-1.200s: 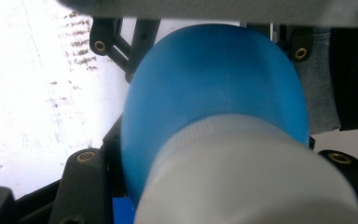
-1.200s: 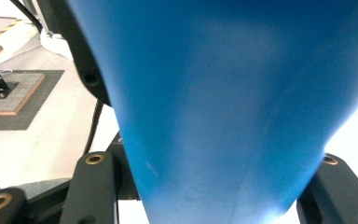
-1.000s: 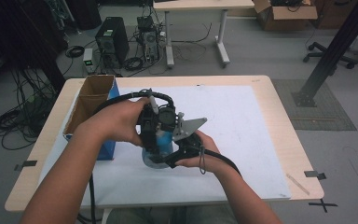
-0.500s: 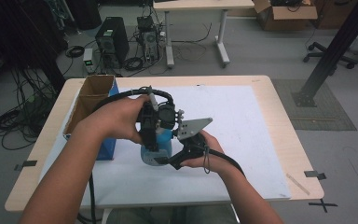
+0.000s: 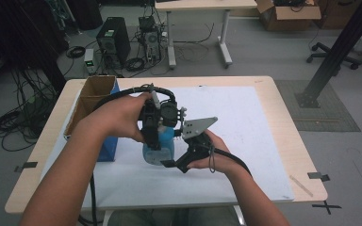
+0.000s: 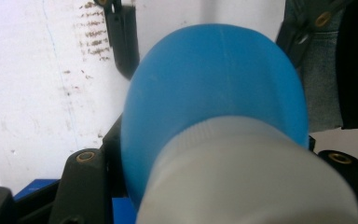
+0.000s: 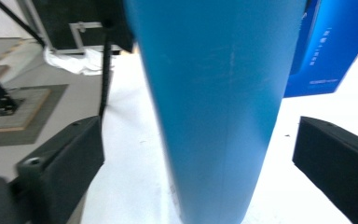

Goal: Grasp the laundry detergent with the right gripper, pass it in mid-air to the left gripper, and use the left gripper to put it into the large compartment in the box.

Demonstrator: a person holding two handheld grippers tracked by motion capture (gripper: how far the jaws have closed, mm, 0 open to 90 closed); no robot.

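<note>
A blue bottle (image 5: 160, 150) with a pale cap (image 6: 251, 177) stands upright on the white mat (image 5: 245, 141). My left gripper (image 5: 154, 137) comes down from above and is shut on the cap, its jaws on either side of it in the left gripper view. My right gripper (image 5: 168, 162) sits low at the bottle's right side. Its jaws have just been opening. In the right gripper view the bottle's body (image 7: 219, 102) stands between the fingers (image 7: 60, 158) with a gap on each side.
A blue box (image 5: 108, 141) stands just left of the bottle, with an open cardboard box (image 5: 92, 101) behind it at the table's left edge. Cables trail from both grippers. Bare mat stretches to the right and front.
The right gripper's jaws have spread apart and come off the bottle's sides, and the right hand has drawn slightly back. The left gripper and the bottle have stayed put.
</note>
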